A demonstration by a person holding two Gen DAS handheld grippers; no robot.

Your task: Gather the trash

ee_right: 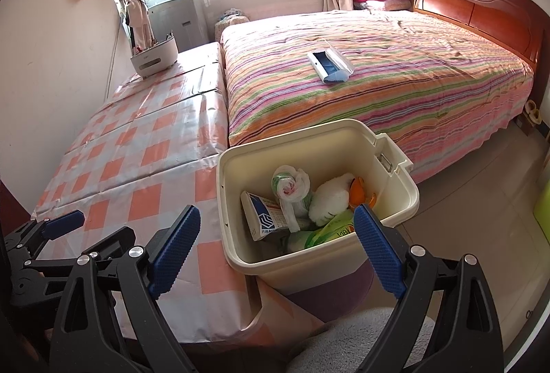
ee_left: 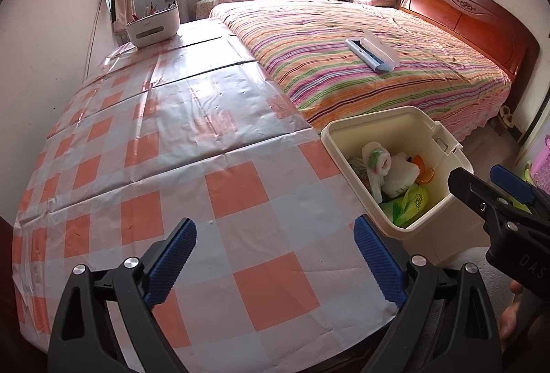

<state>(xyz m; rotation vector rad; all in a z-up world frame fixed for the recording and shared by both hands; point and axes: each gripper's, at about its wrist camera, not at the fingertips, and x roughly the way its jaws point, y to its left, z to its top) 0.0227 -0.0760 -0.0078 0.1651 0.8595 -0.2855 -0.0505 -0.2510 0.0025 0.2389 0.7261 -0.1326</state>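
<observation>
— Where does the trash sit relative to your tools?

— It is all in the cream bin [ee_right: 319,235], just ahead of my right tool [ee_right: 276,246] and off to the right of my left tool [ee_left: 275,261]. The checked table [ee_left: 178,146] under my left tool looks bare of scraps up close. Both tools are spread wide, nothing between their pads.

— How will that stuff handle if you have to shift it?

— Light and soft, I'd judge. The knotted plastic bag [ee_right: 292,191] will crumple and may slide, so I'd pinch it at the twisted neck. The white wad [ee_right: 331,198] looks like tissue or fluff; squeeze it anywhere. The small carton [ee_right: 263,218] is stiffer, best taken across its thin faces. The green wrapper [ee_right: 330,228] is slick film, so grab a fold. The orange peel [ee_right: 359,192] is limp.

— And the bin itself?

— Rigid plastic, probably light with that load. I'd take it by the rim or the latch side [ee_right: 386,161], one tool on each wall.
</observation>
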